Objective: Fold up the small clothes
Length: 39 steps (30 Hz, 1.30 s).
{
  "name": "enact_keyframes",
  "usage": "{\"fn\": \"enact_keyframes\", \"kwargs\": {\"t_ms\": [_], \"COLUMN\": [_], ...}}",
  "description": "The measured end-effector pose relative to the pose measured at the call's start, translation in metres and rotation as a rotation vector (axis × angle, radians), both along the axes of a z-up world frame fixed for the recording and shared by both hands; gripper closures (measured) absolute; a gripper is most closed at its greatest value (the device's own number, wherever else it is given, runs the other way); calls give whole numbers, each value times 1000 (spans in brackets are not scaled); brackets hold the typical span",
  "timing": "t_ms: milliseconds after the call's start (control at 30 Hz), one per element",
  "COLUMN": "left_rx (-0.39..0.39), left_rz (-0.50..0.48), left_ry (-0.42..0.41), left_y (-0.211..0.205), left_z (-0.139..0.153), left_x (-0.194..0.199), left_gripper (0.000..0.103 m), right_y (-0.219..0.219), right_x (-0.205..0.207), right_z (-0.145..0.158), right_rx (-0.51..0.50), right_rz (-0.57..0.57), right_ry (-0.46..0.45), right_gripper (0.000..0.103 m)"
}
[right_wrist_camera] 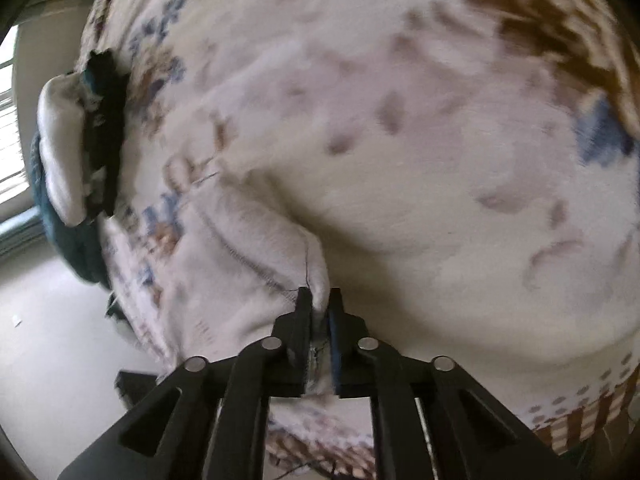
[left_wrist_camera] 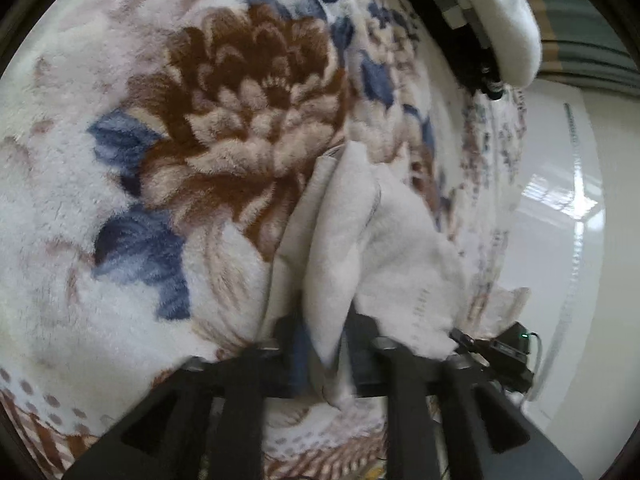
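A small white fleece garment (left_wrist_camera: 384,236) lies bunched on a floral blanket (left_wrist_camera: 200,140). My left gripper (left_wrist_camera: 324,344) is shut on a fold of it, and the cloth rises between the jaws and hides the fingertips. In the right wrist view the same white garment (right_wrist_camera: 248,264) has a stitched hem. My right gripper (right_wrist_camera: 319,300) is shut on its corner just above the blanket (right_wrist_camera: 440,160). The other gripper (left_wrist_camera: 480,40) shows at the top right of the left wrist view, with white cloth (left_wrist_camera: 512,20) hanging from it.
A pile of clothes, white (right_wrist_camera: 60,152) and dark teal (right_wrist_camera: 72,240), sits at the blanket's left edge in the right wrist view. The pale glossy floor (left_wrist_camera: 560,200) lies beyond the blanket's edge. A small black device (left_wrist_camera: 508,356) sits near that edge.
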State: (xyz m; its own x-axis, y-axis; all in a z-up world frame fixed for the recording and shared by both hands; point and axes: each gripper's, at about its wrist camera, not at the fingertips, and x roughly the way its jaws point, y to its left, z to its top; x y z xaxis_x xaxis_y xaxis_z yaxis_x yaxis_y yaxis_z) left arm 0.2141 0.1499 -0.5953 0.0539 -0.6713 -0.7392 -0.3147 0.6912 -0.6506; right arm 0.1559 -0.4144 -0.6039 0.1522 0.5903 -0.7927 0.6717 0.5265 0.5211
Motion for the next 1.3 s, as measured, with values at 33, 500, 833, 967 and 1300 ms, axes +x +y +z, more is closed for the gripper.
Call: {"fn": "enact_keyframes", "kwargs": {"t_ms": [33,500,833,967,1300], "left_rx": [-16,-137,-111,-121,-154], "left_rz": [9,-1,-21,-52,-88], "left_ry": [-9,-5,-82,-128,-272], "left_y": [3,-34,-50,-53,-35], "left_z": [1,-34,-3,24,119], "left_x": [-1,3,16,32,132], "left_gripper": [47,39,86,86,86], "right_y": [-1,29,54,60,85], "right_x": [2,22,28,34,108], "right_z": [2,-48,-24,7,129], "right_rx": [27,241,172,148,64], "right_rz": [9,192,193,194,183], "right_ry": [-20,-83,-149,-186,-334], "right_gripper": [60,39,81,82,82]}}
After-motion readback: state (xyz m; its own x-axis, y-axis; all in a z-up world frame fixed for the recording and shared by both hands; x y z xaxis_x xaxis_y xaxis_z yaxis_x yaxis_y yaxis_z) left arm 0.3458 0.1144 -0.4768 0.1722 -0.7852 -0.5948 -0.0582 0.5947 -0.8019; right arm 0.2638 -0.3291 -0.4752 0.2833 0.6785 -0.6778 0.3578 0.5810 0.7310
